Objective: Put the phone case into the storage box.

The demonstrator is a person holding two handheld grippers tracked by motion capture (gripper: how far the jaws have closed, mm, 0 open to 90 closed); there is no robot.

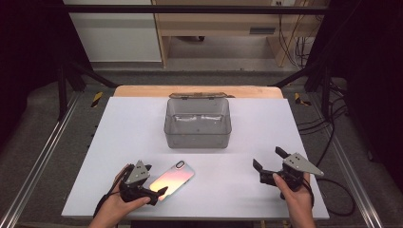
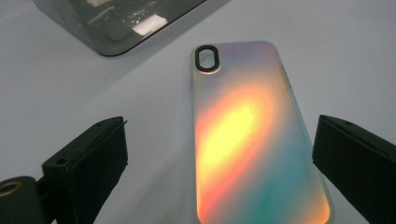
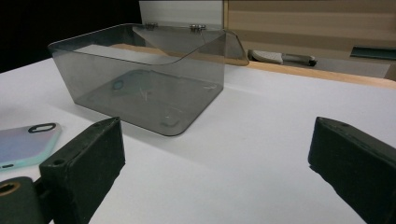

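Bare desk (image 1: 256, 137) lies open at three and nine o'clock of the smoky box (image 1: 198, 123), with the phone case (image 1: 172, 179) at seven o'clock.

White table (image 1: 266, 118) carries phone case (image 1: 172, 179), clear box (image 1: 198, 124).

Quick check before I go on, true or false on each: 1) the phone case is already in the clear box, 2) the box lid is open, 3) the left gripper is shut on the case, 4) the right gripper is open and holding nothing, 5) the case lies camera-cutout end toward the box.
1) False. The phone case lies flat on the white table, in front of the clear box, which looks empty.
2) True. The lid is hinged back behind the box.
3) False. The left gripper is open, its jaws straddling the case without closing on it.
4) True. The right gripper is open over bare table.
5) True.
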